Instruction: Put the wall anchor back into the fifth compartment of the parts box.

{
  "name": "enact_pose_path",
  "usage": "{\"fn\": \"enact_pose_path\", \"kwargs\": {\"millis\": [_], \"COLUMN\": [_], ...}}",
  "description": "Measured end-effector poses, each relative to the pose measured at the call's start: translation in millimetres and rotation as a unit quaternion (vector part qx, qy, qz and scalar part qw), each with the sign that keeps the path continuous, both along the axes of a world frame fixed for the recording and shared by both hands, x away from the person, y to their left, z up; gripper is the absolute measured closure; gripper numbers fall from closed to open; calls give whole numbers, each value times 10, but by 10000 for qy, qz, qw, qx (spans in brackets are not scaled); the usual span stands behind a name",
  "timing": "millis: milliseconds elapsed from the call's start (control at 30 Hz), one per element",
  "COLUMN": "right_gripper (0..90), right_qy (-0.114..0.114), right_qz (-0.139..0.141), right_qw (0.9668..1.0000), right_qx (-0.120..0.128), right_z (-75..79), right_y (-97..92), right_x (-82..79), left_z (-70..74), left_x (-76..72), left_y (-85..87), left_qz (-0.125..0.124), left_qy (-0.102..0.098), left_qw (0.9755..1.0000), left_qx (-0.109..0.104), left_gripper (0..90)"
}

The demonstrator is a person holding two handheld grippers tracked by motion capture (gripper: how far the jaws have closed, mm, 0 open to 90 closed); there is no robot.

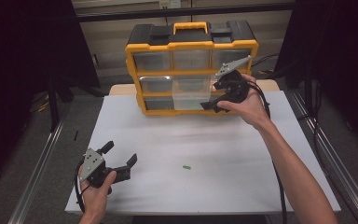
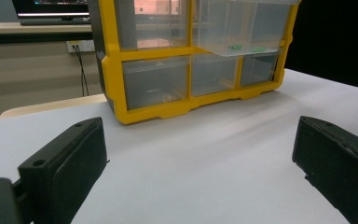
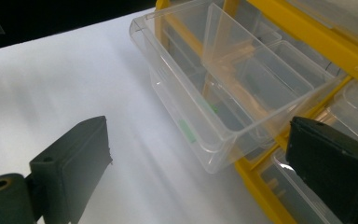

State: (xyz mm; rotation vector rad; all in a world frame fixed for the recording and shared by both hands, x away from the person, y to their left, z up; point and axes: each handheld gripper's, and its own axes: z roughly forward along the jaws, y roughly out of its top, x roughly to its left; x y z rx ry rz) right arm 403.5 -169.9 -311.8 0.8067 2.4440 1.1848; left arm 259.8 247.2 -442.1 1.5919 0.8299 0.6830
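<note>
High view: the right tool (image 1: 213,105), spread, hovers by the pulled-out clear drawer (image 1: 189,99); a green piece (image 1: 186,166) lies on the tabletop (image 1: 177,140). Left gripper view: the left tool (image 2: 200,154) rests spread. Right gripper view: approach the drawer (image 3: 205,93) squarely before pushing.

Black jaws spread wide over the white table (image 2: 223,158) — yellow drawer cabinet (image 2: 168,109) ahead, one drawer (image 2: 242,28) pulled out.

Yellow-and-black organiser (image 1: 192,46), clear drawer (image 3: 205,88), green piece (image 1: 186,166), white table (image 1: 205,154).
</note>
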Motion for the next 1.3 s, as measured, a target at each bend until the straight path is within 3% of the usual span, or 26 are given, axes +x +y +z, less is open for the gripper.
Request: {"fn": "enact_pose_path", "kwargs": {"millis": [233, 400, 733, 933, 1133, 1300], "right_gripper": [69, 82, 120, 127, 166, 271], "right_qy": [-21, -30, 273, 575, 927, 1132], "right_qz": [78, 159, 481, 740, 1054, 1306], "right_qw": [9995, 9991, 9966, 9945, 9899, 9849], "right_qx": [319, 392, 618, 473, 207, -26], "right_z": [-180, -338, -680, -878, -1052, -1189], "right_y": [-7, 25, 127, 249, 426, 550], "right_x": [-175, -293, -468, -518, -588, -601], "left_z": [6, 4, -1, 5, 3, -1], "left_x": [-7, -6, -2, -10, -7, -6], "left_y": [1, 1, -1, -2, 3, -9], "left_qz": [-1, -2, 6, -20, 16, 28], "left_qy": [-8, 8, 4, 3, 22, 13], "left_qw": [10000, 10000, 10000, 10000, 10000, 10000], "left_qx": [10, 9, -7, 14, -52, -62], "left_gripper": [30, 30, 30, 30, 30, 30]}}
